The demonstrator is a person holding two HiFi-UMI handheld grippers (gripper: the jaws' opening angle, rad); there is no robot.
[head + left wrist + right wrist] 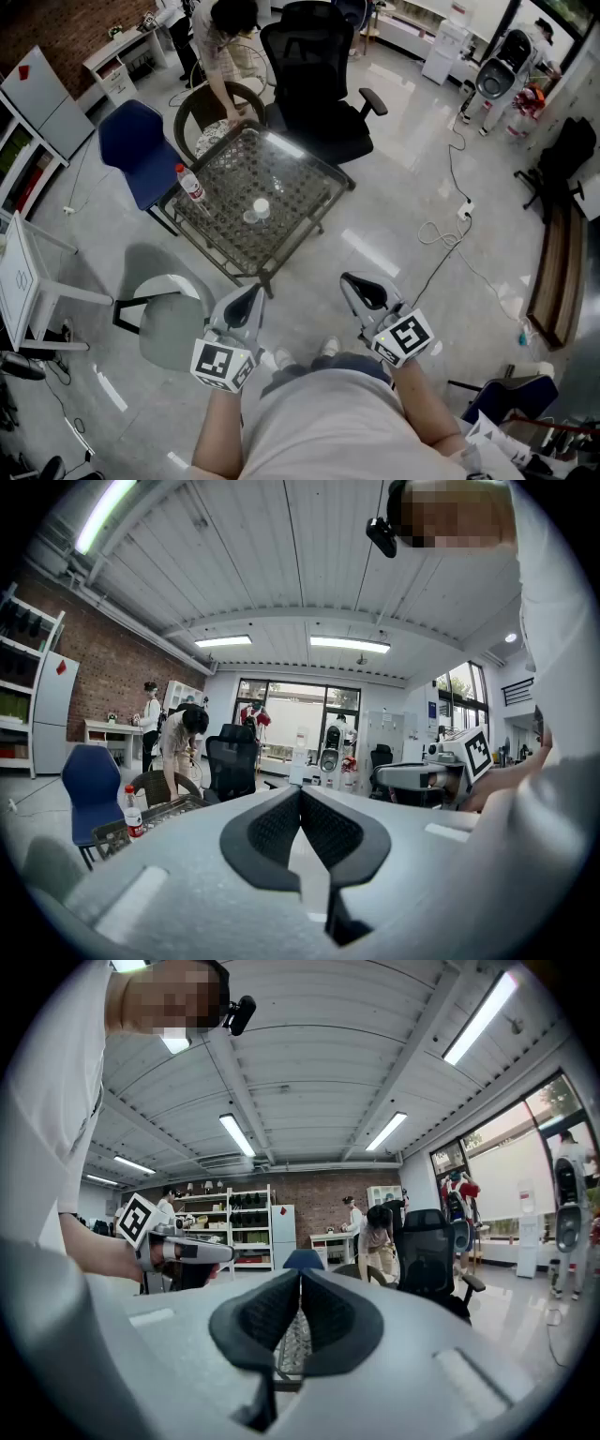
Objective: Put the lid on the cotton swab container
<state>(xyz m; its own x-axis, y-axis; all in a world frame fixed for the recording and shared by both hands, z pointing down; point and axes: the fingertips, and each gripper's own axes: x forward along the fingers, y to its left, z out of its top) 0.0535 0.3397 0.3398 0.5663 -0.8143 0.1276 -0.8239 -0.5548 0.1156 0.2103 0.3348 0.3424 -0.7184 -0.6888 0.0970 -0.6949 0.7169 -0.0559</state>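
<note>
The left tool (300, 794) has its two dark pads pressed together with nothing between them, and the right tool (300, 1279) is likewise closed and empty. In the head view the left tool (251, 300) and the right tool (361, 291) are held side by side, low, close to the person's body (each with its marker cube towards the wrist), both over bare floor and well apart from the desk (309, 187). The cotton swab container (262, 207) stands upright near the middle of that glass-topped desk, with a small pale round thing (251, 217) just beside it, too small to tell whether it is the lid. A water bottle (192, 186) with a red cap stands at the desk's left edge. Beyond are a blue chair (136, 145), a black office chair (319, 66) and another person (225, 47) bending over the far side.
</note>
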